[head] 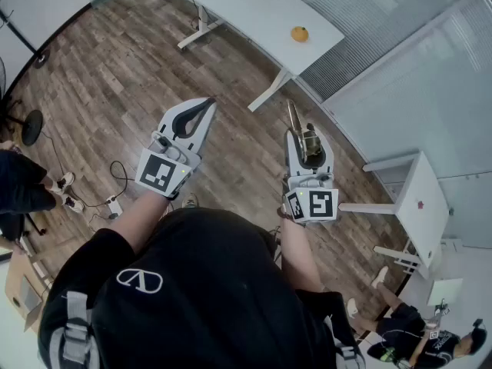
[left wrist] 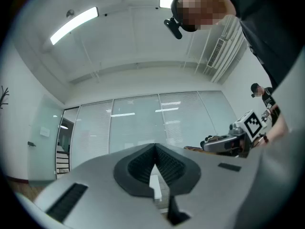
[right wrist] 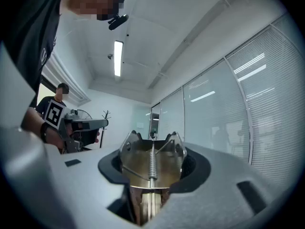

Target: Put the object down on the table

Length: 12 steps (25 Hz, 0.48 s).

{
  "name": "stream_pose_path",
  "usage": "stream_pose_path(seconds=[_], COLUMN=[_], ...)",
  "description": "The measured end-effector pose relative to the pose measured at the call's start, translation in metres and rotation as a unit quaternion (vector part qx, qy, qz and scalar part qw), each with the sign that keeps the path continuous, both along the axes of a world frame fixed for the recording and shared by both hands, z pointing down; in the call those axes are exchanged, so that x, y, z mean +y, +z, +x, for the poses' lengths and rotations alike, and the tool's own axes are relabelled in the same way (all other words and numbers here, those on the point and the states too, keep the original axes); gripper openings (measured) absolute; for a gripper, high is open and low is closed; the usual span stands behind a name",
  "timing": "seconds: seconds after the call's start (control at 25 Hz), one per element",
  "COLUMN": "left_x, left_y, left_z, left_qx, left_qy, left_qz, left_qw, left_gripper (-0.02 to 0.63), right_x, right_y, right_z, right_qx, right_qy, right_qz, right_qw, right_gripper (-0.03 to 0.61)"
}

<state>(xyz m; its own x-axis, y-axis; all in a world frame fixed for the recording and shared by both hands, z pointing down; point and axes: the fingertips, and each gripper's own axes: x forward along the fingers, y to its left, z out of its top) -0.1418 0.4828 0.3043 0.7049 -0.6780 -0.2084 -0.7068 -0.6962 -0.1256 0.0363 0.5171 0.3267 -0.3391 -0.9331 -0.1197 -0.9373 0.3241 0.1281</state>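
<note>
The right tool (head: 309,146) pinches spring-hinged metal tongs (right wrist: 151,162) in mid-air at centre-right, and the white desk (head: 246,10) is well apart, upper centre. Carry them over bare desktop, lower until they rest, then release. Left tool (left wrist: 155,149) — pressed together, empty.

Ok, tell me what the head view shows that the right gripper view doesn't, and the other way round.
Only the head view shows the wood-plank floor, the long white table and the round orange fruit on it. Only the right gripper view shows the ceiling strip light and a thin coil spring. Both show the brass-coloured metal tool that carries that spring, clamped in the right hand-held gripper, and the left hand-held gripper.
</note>
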Motion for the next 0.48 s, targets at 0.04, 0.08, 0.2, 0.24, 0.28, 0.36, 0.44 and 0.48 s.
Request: stream_pose_path(seconds=[0.04,0.08,0.2,0.24,0.28,0.36,0.44,0.48], left_x=[0.0005,0.0009,0.0014,0.0012,0.0011,0.0006,-0.0002,-0.0005], left_y=[-0.0009,-0.0027,-0.0097,-0.008,-0.0044,-0.0007,-0.0035,-0.0019], left_z=[-0.0004,-0.0009,-0.0022,-0.0022,-0.0019,-0.002,-0.0019,-0.0012], left_qx=[0.002,0.005,0.014,0.012,0.007,0.003,0.008,0.006], left_qy=[0.0,0.001,0.0,0.0,0.001,0.001,-0.001,0.0], left_qz=[0.002,0.004,0.014,0.011,0.005,-0.002,0.002,0.0], left_qw=[1.0,1.0,0.9998,0.9999,1.0,1.0,1.0,1.0], left_gripper=[0.006,0.006,0.006,0.006,0.006,0.006,0.006,0.006], right_x=[0.0006,0.0013,0.0029,0.003,0.003,0.0025,0.0018,0.0014], right_y=[-0.0004,-0.0009,-0.0033,-0.0038,-0.0041,-0.0039,-0.0028,-0.0021], right_z=[-0.001,-0.002,-0.0048,-0.0047,-0.0038,-0.0017,-0.0004,0.0002], right_qx=[-0.003,-0.007,-0.017,-0.019,-0.022,-0.029,-0.031,-0.032], right_qy=[-0.001,-0.003,-0.01,-0.011,-0.011,-0.01,-0.009,-0.009], right_qz=[0.001,0.002,0.006,0.006,0.006,0.005,0.004,0.003], right_qw=[1.0,1.0,1.0,1.0,1.0,1.0,0.999,0.999], right_gripper=[0.183,0.183,0.184,0.183,0.183,0.183,0.183,0.183])
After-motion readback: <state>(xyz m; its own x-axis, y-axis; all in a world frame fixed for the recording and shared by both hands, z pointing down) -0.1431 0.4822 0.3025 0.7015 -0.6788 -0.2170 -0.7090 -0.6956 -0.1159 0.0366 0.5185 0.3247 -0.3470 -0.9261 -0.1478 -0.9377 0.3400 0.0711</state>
